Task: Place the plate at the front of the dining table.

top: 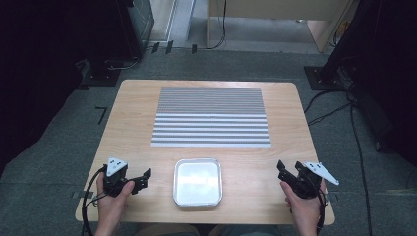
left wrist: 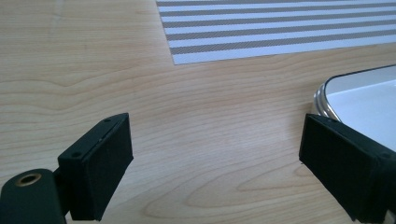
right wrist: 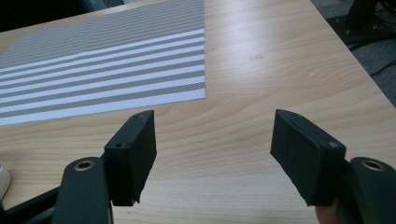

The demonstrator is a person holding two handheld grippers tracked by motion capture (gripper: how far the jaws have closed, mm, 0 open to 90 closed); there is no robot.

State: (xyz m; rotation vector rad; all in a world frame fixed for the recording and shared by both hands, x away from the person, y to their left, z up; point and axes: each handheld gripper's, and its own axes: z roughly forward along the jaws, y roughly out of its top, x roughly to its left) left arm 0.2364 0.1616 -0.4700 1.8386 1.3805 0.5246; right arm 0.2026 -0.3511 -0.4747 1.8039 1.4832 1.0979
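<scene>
A person is sitting at the near edge of a wooden table, holding a black gripper in each hand. The left gripper is hovering near the front left corner with its jaws standing wide apart and nothing between them; in the left gripper view only bare wood is lying between the pads, with the tray's rounded rim just beside the right-hand one. The right gripper is hovering near the front right corner, likewise released, its jaws parted over empty tabletop. Between the two grippers, at the front middle of the table, a shallow metal tray is resting flat; it is looking empty, though glare is washing out its floor. Farther back a striped mat is lying flat, well apart from both grippers
</scene>
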